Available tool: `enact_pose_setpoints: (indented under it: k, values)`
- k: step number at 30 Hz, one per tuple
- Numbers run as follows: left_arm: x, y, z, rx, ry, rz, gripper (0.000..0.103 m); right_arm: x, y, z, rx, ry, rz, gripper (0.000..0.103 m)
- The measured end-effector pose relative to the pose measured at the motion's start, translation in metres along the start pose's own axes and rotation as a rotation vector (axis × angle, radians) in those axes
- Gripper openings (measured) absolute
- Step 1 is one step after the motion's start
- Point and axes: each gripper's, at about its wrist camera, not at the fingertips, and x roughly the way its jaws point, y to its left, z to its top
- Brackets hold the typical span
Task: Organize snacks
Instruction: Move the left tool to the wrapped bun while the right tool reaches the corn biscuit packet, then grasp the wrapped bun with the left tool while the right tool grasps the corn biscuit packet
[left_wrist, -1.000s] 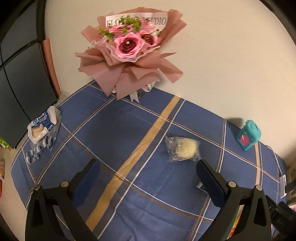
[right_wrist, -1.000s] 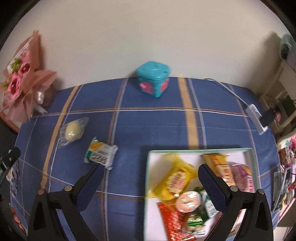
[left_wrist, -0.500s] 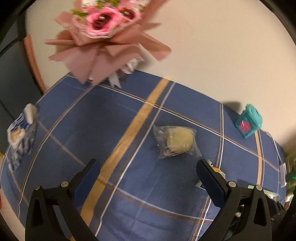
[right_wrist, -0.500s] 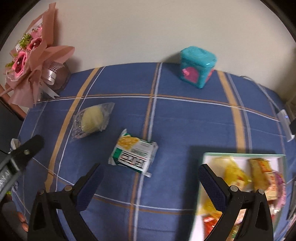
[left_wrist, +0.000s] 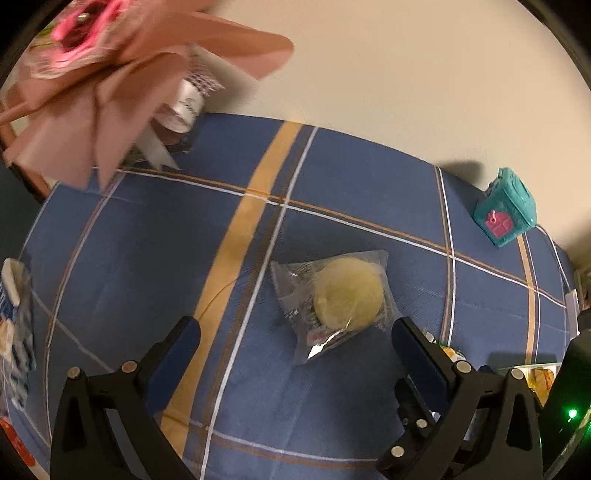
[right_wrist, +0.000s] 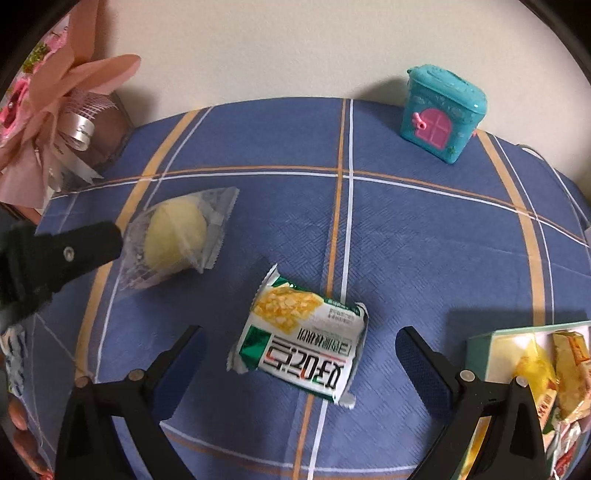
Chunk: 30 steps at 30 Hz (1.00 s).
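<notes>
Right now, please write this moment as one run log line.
left gripper: open, near clear-wrapped bun | right gripper: open, over green cracker pack | tray: holds snacks

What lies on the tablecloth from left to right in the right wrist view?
Pink paper-wrapped bouquet → clear-wrapped round yellow bun → green-and-white snack packet → teal plastic house-shaped box → light green tray of snacks.

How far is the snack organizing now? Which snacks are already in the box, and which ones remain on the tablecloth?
Done: several wrapped snacks already lie in the green-rimmed box. In hand: nothing; the left gripper is open near the clear-wrapped round bun, and the right gripper is open around the green-and-white snack pack without gripping it. Left: both these snacks lie on the blue tablecloth, outside the box.
</notes>
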Motion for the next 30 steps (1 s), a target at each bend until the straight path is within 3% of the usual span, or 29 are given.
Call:
enact_pose_setpoints:
  k: [4,11,14,15,19,22,30]
  values:
    - [0.012,-0.007,0.007,0.006,0.029,-0.018,0.103,0.008,-0.008,0.0,0.008,-0.003,-0.054,0.103]
    - [0.037,-0.022,0.013,-0.022,0.072,-0.037,0.103,0.012,-0.032,0.001,0.078,0.005,-0.043,0.102]
    - [0.043,-0.021,0.011,-0.046,0.083,-0.045,0.092,0.013,-0.041,0.0,0.105,0.015,-0.012,0.091]
    - [0.043,-0.021,0.01,-0.055,0.087,-0.054,0.082,0.012,-0.043,0.0,0.113,0.015,-0.002,0.085]
    - [0.045,-0.019,0.005,-0.071,0.083,-0.086,0.077,0.007,-0.047,0.0,0.121,0.01,0.019,0.071]
    - [0.043,-0.018,0.002,-0.088,0.073,-0.126,0.065,0.005,-0.048,-0.001,0.121,0.008,0.027,0.067]
    - [0.03,-0.02,-0.012,-0.097,0.055,-0.126,0.061,-0.007,-0.048,-0.001,0.105,0.009,0.05,0.062]
